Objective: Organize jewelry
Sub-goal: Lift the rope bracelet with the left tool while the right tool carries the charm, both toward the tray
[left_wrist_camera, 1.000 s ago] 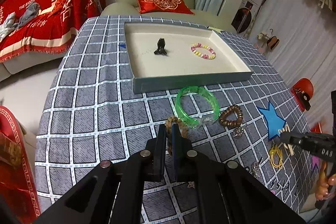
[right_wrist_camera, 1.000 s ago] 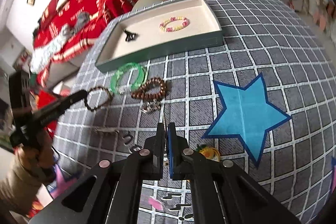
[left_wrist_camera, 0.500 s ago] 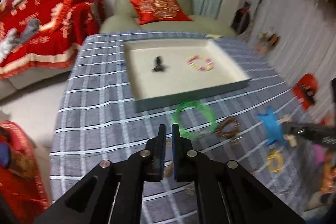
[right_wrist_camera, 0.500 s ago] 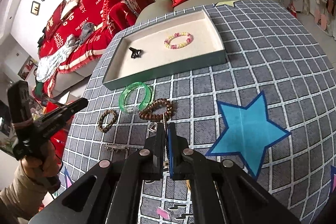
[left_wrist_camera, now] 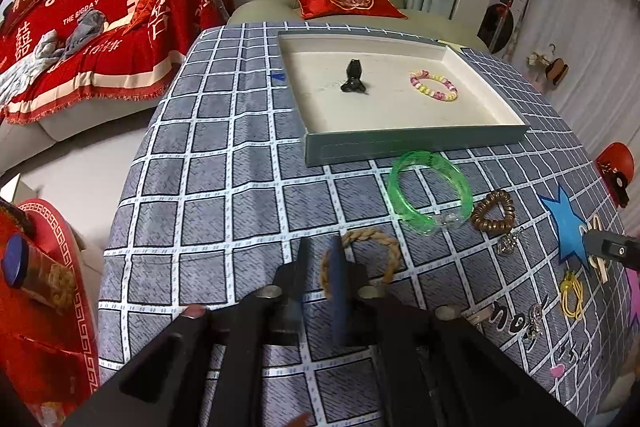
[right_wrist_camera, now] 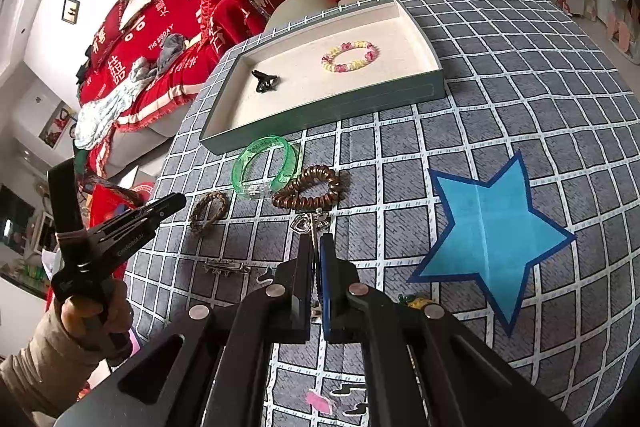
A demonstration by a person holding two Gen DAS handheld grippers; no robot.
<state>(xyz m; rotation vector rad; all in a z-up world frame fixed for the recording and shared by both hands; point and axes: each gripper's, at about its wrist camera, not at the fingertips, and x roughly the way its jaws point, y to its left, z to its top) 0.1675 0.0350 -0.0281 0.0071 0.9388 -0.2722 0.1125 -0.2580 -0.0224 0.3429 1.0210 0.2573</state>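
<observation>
- Status of left gripper (left_wrist_camera: 321, 247): jaws just opening, now spread, nothing pressed between the pads. Poised low over the braided bracelet (left_wrist_camera: 384, 239), with the blue-padded finger crossing the ring's left arc.
- Status of right gripper (right_wrist_camera: 316, 247): pressed together, tips just short of the heart pendant (right_wrist_camera: 300, 225). Thin chain running from the pendant to the tips; pinched or merely lying behind them, cannot tell.
- Location of items: tray (left_wrist_camera: 412, 143) toward the far edge of the table (left_wrist_camera: 208, 187), holding only a black claw clip (left_wrist_camera: 354, 79) and a pastel bead bracelet (left_wrist_camera: 434, 87). Green bangle (left_wrist_camera: 430, 193) just beside the tray's near wall, coil hair tie (left_wrist_camera: 494, 211) next to it, braided bracelet nearer the front edge. All three outside the tray.
- Risk one: closing with a finger on top of the cord instead of astride it. Likely result: bracelet shoved along the cloth, or a fold of tablecloth pinched with it.
- Risk two: limp ring sagging once lifted and catching the tray's near wall, or knocking the green bangle lying on the direct line.
- Risk three: any pull by the right gripper with the chain caught, dragging the pendant into the coil hair tie.
- Left wrist view only: finger-to-cord overlap, plus a yellow band (left_wrist_camera: 572, 291) near the right edge.
- Right wrist view only: left tool side-on in the person's hand (right_wrist_camera: 92, 311), tip just beside the bracelet; also a metal barrette (right_wrist_camera: 224, 267) toward the front edge.
</observation>
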